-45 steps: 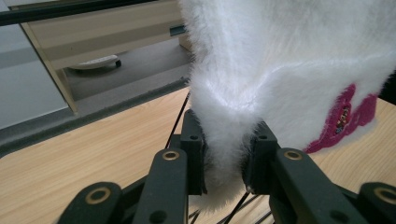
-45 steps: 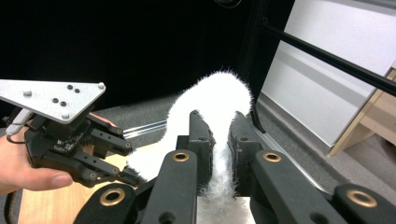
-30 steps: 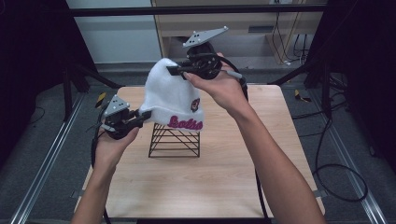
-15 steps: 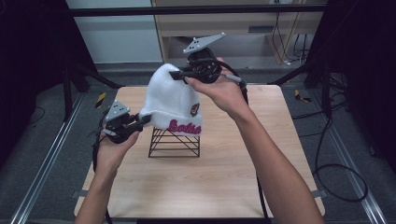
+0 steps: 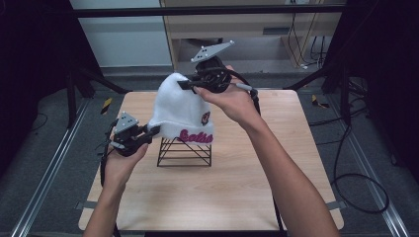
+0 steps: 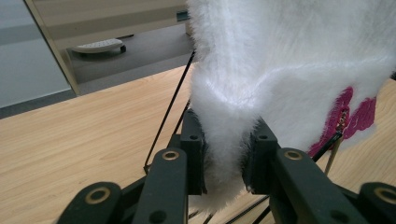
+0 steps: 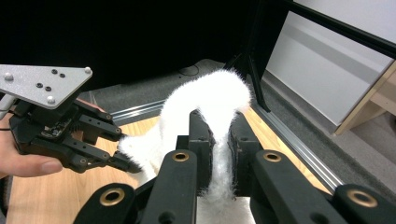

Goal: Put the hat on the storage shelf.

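Observation:
A fluffy white beanie (image 5: 180,106) with pink lettering hangs over a black wire rack (image 5: 184,152) in the middle of the wooden table (image 5: 207,192). My left gripper (image 5: 153,130) is shut on the beanie's lower left brim. In the left gripper view the white pile (image 6: 289,70) is pinched between the jaws of the left gripper (image 6: 225,154), with the rack's wires (image 6: 168,112) just behind. My right gripper (image 5: 183,85) is shut on the beanie's crown, which bulges above the jaws (image 7: 219,154) as a white fold (image 7: 210,98). The left gripper (image 7: 123,163) also appears there at the left.
The rack stands near the table's centre, with bare wood all around it. Black frame rails (image 5: 44,173) run along both sides of the table. Cables (image 5: 356,182) lie on the floor at the right. A wooden cabinet (image 5: 247,24) stands behind the table.
Both grippers have come down a little with the beanie, so its brim now reaches the top of the wire rack. Both stay shut on it.

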Motion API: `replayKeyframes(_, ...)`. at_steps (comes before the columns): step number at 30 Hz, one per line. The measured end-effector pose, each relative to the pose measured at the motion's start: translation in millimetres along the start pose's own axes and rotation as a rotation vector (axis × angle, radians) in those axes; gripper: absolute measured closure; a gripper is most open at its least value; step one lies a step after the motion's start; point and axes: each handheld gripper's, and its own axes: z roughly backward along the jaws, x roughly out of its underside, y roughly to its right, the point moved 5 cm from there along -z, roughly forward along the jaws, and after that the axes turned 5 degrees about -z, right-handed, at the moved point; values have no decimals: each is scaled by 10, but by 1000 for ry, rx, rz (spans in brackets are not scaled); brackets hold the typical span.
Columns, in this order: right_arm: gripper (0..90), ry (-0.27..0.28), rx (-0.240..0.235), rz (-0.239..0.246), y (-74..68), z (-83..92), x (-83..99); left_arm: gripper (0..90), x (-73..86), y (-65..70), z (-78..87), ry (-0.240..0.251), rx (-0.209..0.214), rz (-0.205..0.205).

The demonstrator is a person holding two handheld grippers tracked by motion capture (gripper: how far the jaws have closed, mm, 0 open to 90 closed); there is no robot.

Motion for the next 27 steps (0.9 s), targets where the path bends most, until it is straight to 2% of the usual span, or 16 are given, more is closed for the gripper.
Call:
replayKeyframes(12,827,-30,-2,23,-55,-48,26,729,97,-32,-16,-2,-8,16)
replayKeyframes(27,827,-61,-15,29,-77,-134,170,728,258,-46,-56,-15,-30,24)
